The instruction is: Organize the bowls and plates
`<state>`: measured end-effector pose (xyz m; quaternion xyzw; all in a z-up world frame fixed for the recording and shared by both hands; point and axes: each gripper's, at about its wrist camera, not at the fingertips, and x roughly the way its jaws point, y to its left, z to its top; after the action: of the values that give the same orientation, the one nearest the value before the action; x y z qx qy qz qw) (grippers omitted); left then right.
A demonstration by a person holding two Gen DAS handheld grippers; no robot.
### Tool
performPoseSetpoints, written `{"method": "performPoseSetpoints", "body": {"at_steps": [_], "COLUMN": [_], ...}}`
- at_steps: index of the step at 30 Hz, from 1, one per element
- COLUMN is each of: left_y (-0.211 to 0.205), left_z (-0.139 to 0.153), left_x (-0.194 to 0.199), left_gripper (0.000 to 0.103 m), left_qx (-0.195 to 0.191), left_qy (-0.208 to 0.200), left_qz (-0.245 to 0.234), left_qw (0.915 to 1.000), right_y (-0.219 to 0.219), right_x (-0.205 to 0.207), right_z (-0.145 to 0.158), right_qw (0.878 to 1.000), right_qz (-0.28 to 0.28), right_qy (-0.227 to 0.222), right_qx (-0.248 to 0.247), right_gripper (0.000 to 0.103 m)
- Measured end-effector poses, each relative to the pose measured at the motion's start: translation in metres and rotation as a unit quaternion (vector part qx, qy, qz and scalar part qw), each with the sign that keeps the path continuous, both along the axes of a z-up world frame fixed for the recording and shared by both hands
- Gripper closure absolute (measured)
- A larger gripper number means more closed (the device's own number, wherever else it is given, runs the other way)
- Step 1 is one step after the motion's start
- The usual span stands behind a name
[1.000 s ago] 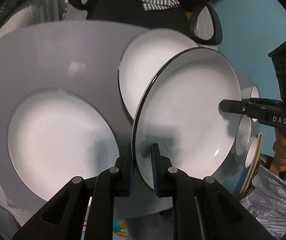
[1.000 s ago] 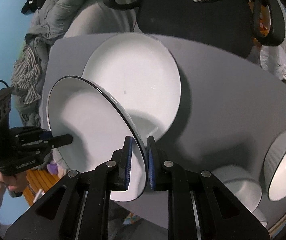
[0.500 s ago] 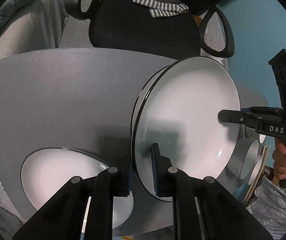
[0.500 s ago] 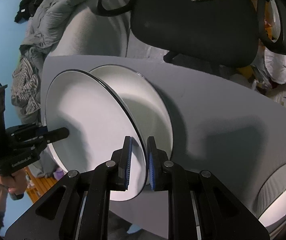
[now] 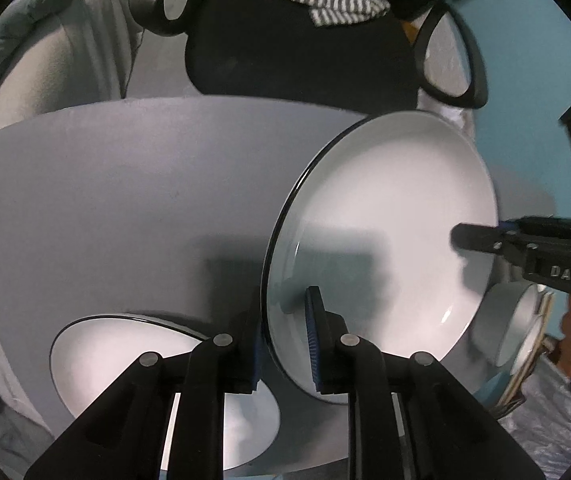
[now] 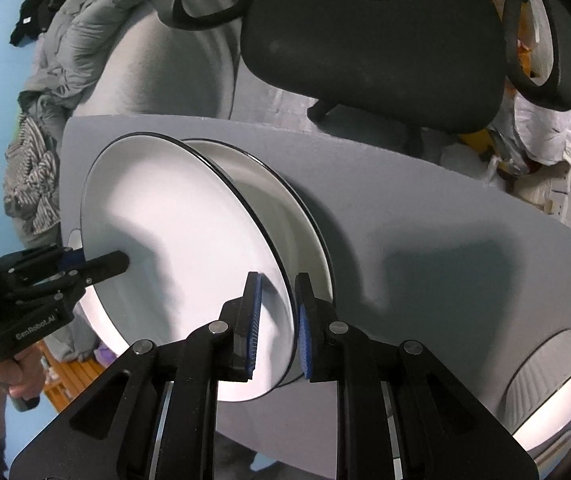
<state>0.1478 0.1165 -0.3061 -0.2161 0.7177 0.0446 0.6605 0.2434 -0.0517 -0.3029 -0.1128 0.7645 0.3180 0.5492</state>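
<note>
We hold one white plate with a thin black rim between our two grippers, tilted over the grey table. Our left gripper has the plate's edge between its blue pads, and its jaws are opening a little. Our right gripper pinches the other edge tight. Just behind the plate a second white plate lies on the table. A third plate sits near us. Ribbed white bowls stand off to the side. Past the table is a black office chair.

Black-rimmed white plate, tilted, over another plate
</note>
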Motion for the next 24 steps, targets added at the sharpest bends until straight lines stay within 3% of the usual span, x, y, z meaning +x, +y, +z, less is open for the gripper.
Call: {"method": "performPoseSetpoints", "body": {"at_steps": [4, 9, 14, 24], "left_y": [-0.013, -0.018, -0.022, -0.026], "left_z": [0.0, -0.003, -0.003, 0.002], "left_x": [0.004, 0.008, 0.011, 0.006], "left_gripper": [0.085, 0.085, 0.085, 0.079], "left_qx": [0.028, 0.035, 0.045, 0.067], "left_qy": [0.003, 0.011, 0.018, 0.019], "left_qz": [-0.026, -0.038, -0.053, -0.055], "left_qw": [0.9993, 0.9986, 0.9974, 0.9961], "right_y": [0.004, 0.005, 0.014, 0.023], "right_x": [-0.004, -0.003, -0.003, -0.001], "right_z": [-0.002, 0.0, 0.002, -0.001], "right_qw": [0.999, 0.998, 0.996, 0.989], "right_qz": [0.013, 0.007, -0.004, -0.001], "right_qy": [-0.019, -0.012, 0.01, 0.037], "right_qx": [-0.04, -0.057, -0.086, -0.141], "right_gripper": [0.084, 0.081, 0.063, 0.061]}}
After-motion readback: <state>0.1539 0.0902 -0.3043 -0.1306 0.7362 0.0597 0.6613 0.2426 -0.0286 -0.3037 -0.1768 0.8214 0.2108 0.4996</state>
